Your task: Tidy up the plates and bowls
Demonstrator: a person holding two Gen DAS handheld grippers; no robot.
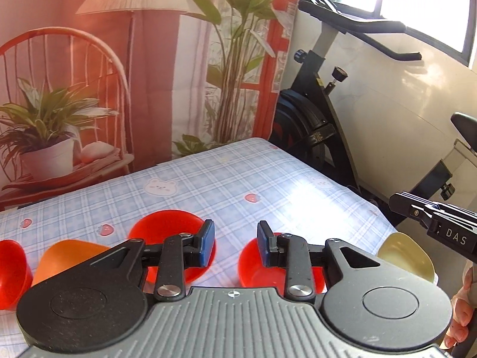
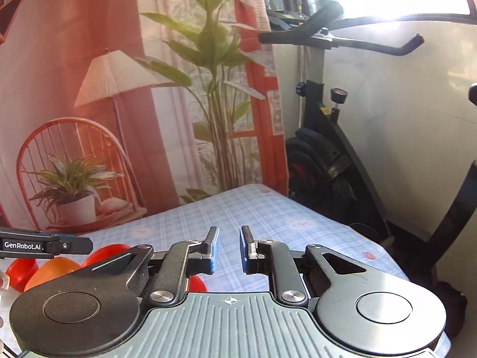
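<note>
Left hand-held gripper (image 1: 235,244) is wide open, holding nothing, hovering above the tabletop (image 1: 238,173). Two red bowls sit just below and ahead of it: one (image 1: 167,226) by the left finger, one (image 1: 256,271) under the right. Right hand-held gripper (image 2: 229,250) is partly open, empty, farther off. Left is nearer; judged next reach is down and forward.
</note>
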